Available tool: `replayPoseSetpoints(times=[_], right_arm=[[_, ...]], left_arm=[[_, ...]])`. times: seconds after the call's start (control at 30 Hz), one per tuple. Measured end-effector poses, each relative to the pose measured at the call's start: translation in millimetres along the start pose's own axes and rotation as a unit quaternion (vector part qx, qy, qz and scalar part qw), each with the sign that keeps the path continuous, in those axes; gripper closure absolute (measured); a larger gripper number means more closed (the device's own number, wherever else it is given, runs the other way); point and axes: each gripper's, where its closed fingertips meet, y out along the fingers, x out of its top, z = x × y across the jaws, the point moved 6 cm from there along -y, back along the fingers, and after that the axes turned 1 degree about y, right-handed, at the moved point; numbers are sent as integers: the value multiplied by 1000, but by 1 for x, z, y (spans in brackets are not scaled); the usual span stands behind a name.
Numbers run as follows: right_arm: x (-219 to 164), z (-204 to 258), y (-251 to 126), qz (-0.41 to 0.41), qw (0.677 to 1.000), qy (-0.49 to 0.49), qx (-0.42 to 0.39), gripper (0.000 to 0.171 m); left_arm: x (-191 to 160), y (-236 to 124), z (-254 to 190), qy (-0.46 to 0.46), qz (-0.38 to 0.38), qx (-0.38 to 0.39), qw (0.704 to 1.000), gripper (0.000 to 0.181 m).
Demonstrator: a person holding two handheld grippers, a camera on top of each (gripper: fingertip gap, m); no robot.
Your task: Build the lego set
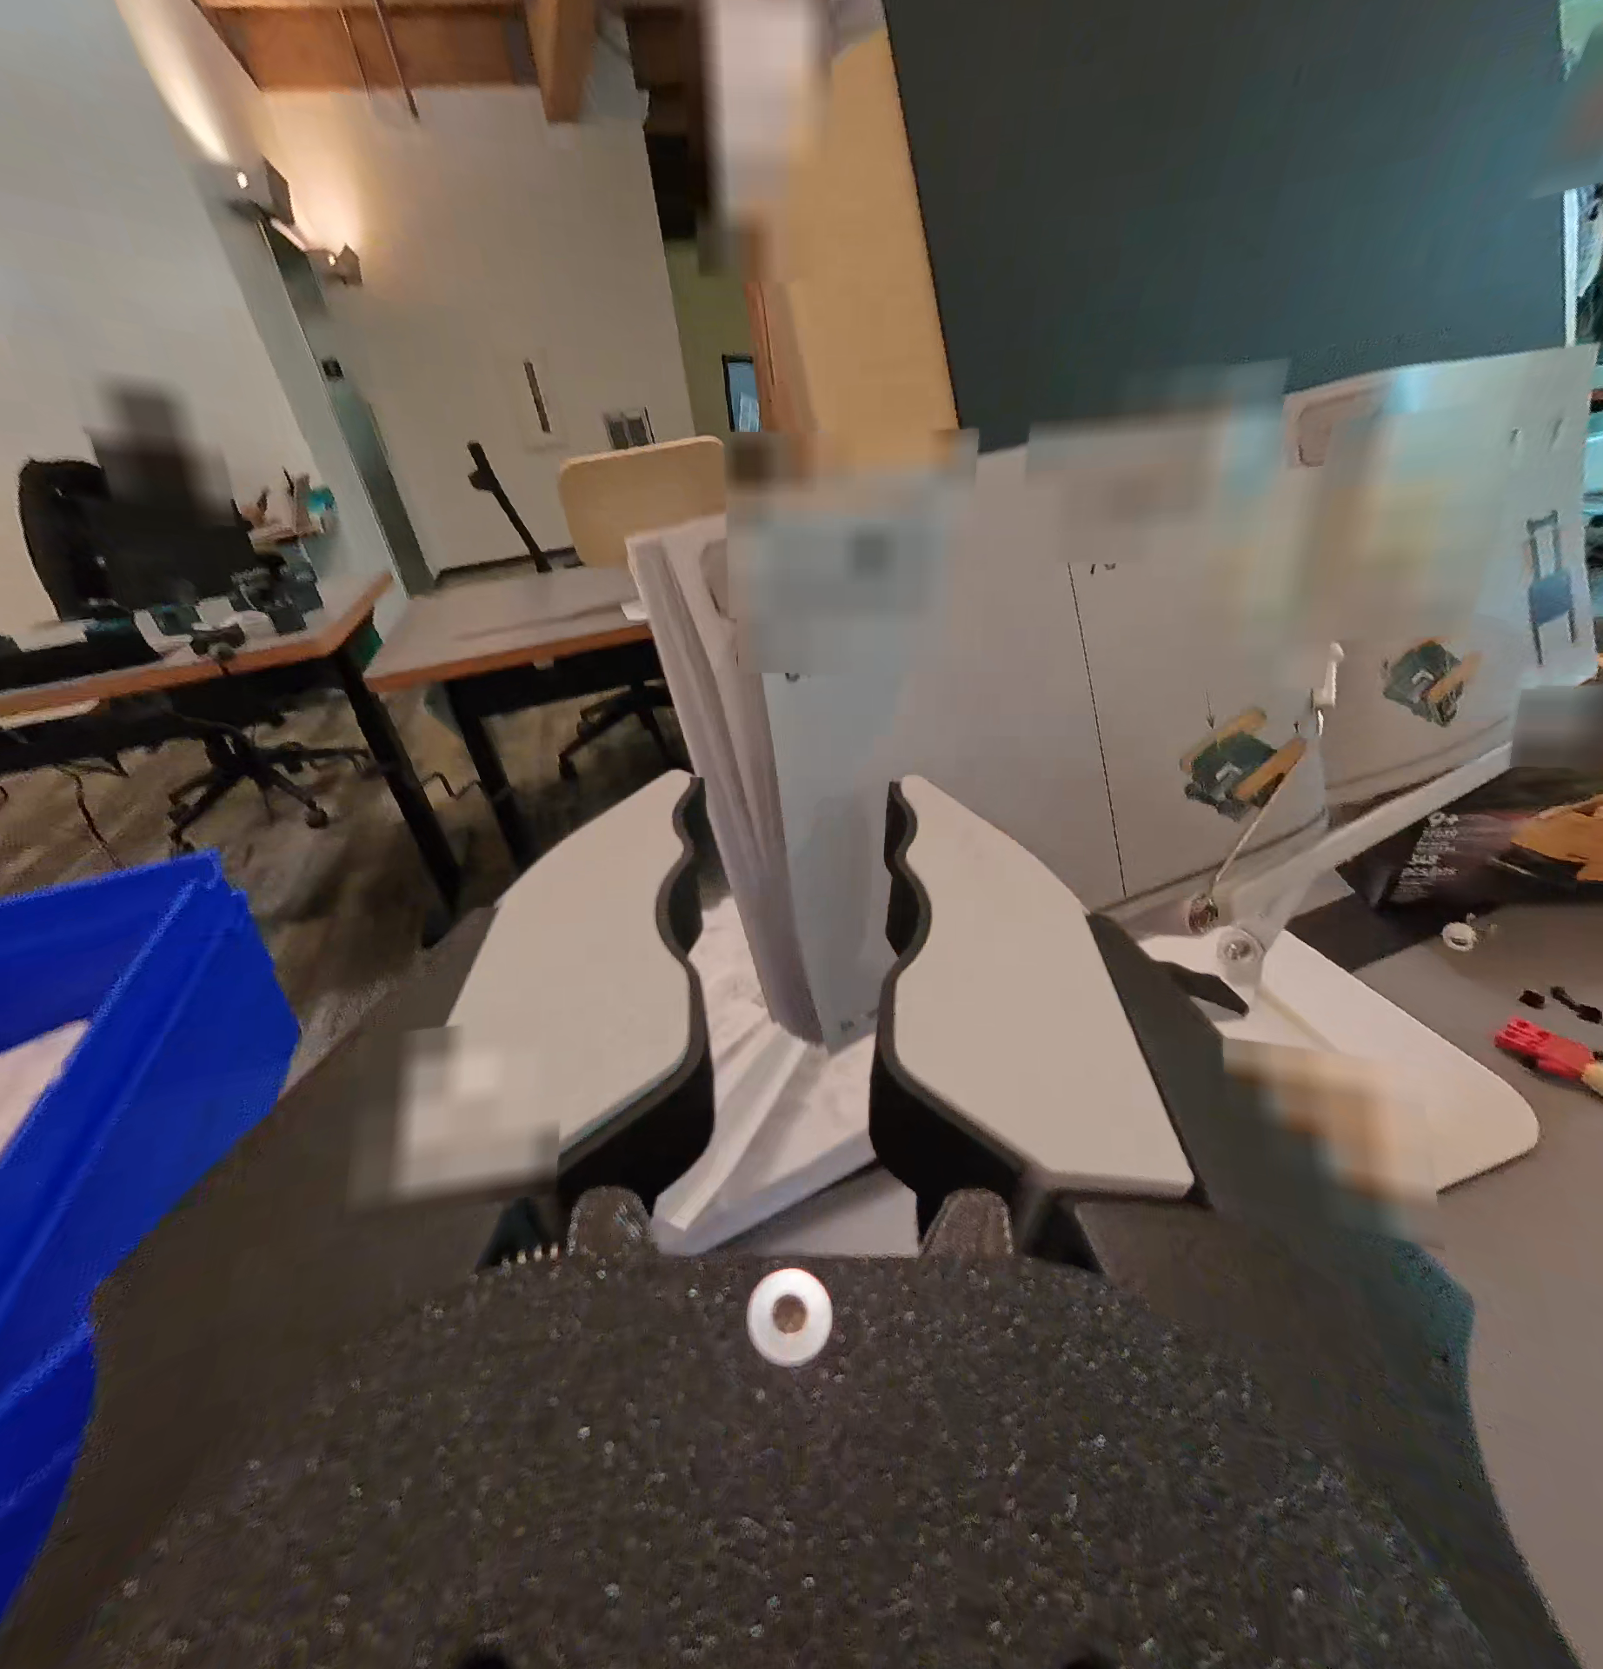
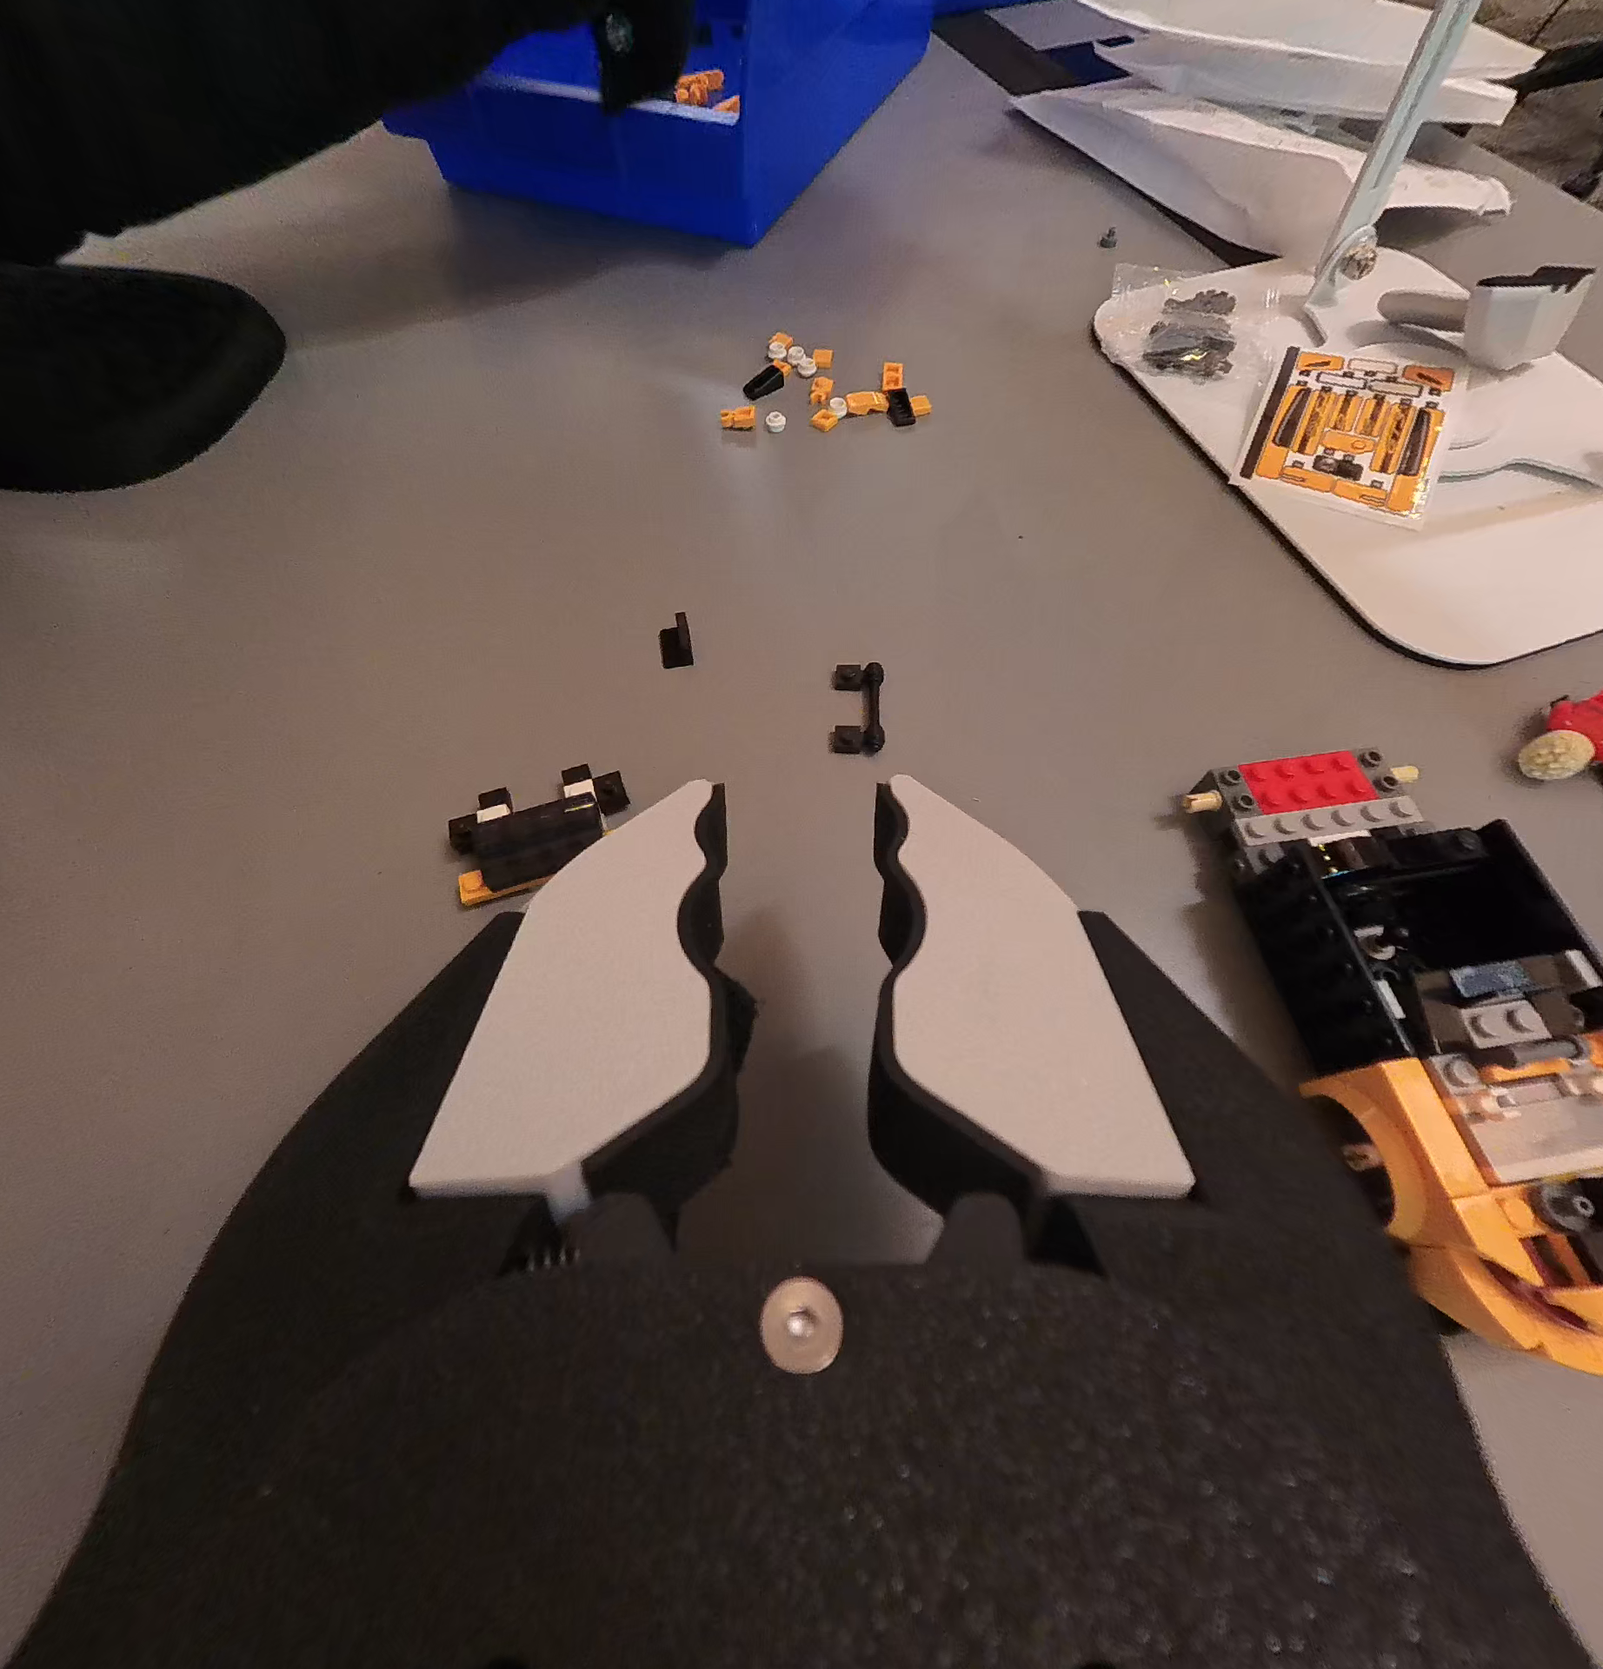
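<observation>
Judging by the half-built car (image 2: 1448,1039) at the tabletop's right edge, assembly is midway; loose bricks (image 2: 825,388) and a small black subassembly (image 2: 531,835) remain unattached. Left gripper (image 1: 789,813) straddles the manual (image 1: 870,768), jaws apart; right gripper (image 2: 798,804) hovers parted, empty.
</observation>
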Motion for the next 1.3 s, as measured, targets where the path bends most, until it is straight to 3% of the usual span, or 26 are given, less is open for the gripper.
replayPoseSetpoints(times=[0.07, 0.17, 0.33, 0.53, 0.97, 1.13, 1.3], right_arm=[[0, -1, 0, -2, 1000, 6, 2, 140], [-2, -1, 1, 0, 1000, 6, 2, 141], [-3, 0, 4, -1, 1000, 13, 9, 142], [-2, 0, 4, -8, 1000, 18, 8, 142], [10, -14, -1, -68, 996, 51, -17, 140], [39, -24, -9, -119, 991, 56, -34, 140], [123, -46, -11, -191, 980, 40, -46, 138]], left_arm=[[6, 3, -2, 18, -3, -5, 1000, 150], [13, -3, -14, 30, -8, -27, 999, 181], [27, -24, -64, 27, -50, -118, 991, 181], [29, -20, -120, 22, -61, -195, 979, 181], [22, -4, -164, -2, -76, -238, 968, 181], [19, -4, -167, -1, -76, -244, 967, 181], [19, -5, -167, -5, -78, -248, 966, 181]])
